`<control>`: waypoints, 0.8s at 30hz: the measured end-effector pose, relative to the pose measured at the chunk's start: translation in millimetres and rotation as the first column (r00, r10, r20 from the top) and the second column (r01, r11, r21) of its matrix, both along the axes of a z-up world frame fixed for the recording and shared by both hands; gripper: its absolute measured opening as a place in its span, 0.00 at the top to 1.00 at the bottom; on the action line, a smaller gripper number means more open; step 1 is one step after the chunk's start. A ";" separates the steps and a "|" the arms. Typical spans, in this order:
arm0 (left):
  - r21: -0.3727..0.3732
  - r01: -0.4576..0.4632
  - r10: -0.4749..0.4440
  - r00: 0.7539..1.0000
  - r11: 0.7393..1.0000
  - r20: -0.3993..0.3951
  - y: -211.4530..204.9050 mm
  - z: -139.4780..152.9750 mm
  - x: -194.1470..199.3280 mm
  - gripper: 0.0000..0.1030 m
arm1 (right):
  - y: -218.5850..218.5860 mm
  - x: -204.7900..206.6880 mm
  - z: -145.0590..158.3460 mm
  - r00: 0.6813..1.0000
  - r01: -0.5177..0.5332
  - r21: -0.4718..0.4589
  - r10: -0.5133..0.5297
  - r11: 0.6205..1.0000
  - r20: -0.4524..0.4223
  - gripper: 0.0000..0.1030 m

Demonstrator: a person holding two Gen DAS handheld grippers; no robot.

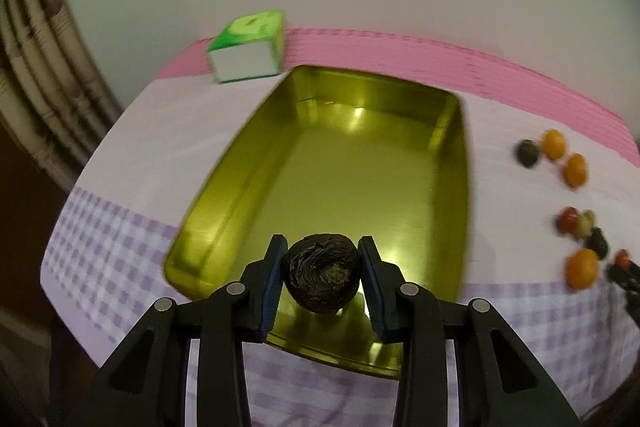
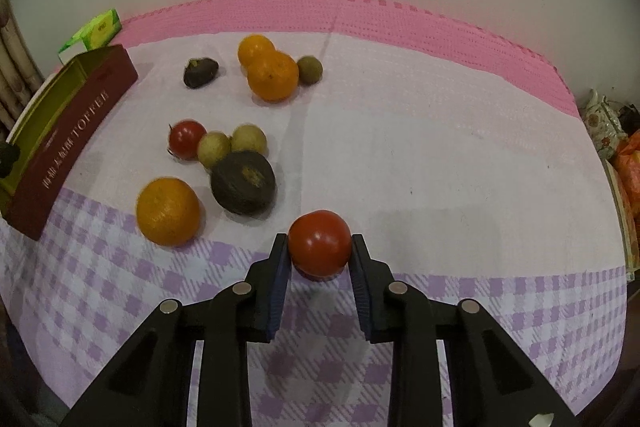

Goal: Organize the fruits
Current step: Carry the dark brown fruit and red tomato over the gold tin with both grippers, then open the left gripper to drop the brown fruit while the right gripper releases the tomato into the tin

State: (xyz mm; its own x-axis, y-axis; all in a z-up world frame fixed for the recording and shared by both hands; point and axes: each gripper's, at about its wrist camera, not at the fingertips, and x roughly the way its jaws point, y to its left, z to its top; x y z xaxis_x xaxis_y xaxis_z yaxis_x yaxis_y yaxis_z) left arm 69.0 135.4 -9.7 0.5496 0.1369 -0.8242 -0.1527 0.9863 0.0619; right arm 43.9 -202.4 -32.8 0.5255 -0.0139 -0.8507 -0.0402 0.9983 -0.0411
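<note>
Left tool (image 1: 323, 269) grips a dark wrinkled fruit (image 1: 321, 271) directly above the near end of the gold tin (image 1: 240, 163), whose long axis runs toward 12 o'clock. Right tool (image 2: 319, 247) pinches a red tomato (image 2: 319, 242) on the tabletop (image 2: 440, 147); the tin lies at its 10 o'clock.

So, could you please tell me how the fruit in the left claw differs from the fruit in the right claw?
The dark fruit in the left claw is blackish-brown, wrinkled and matte; the red tomato in the right claw is smooth and glossy. The dark fruit hangs over the gold tin; the tomato sits just above the checked tablecloth. Both are roundish and clamped between blue pads.
</note>
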 end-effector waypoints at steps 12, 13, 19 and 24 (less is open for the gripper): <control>-0.001 -0.047 0.047 0.998 0.999 -0.043 30.1 -19.2 10.0 0.64 | 79.2 14.4 47.9 0.984 -0.168 0.063 0.164 0.984 0.065 0.74; 0.003 -0.049 0.049 0.998 0.999 -0.046 30.5 -19.8 10.2 0.64 | 92.0 17.8 50.0 0.980 -0.193 0.081 0.188 0.978 0.067 0.74; 0.006 -0.066 0.066 0.996 0.998 -0.053 37.1 -22.4 11.3 0.63 | 154.0 37.4 62.3 0.948 -0.313 0.094 0.304 0.945 0.098 0.74; -0.002 -0.077 0.077 0.995 0.997 -0.057 40.9 -21.5 12.0 0.63 | 198.2 49.3 65.9 0.915 -0.397 0.084 0.387 0.914 0.114 0.74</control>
State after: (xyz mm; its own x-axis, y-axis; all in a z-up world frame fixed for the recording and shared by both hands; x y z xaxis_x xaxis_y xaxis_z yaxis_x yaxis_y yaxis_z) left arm 81.0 176.3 -31.1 0.4899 0.1729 -0.8544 -0.2243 0.9721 0.0682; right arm 93.3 -4.2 33.2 0.5471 0.2946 -0.7835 -0.4299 0.9021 0.0390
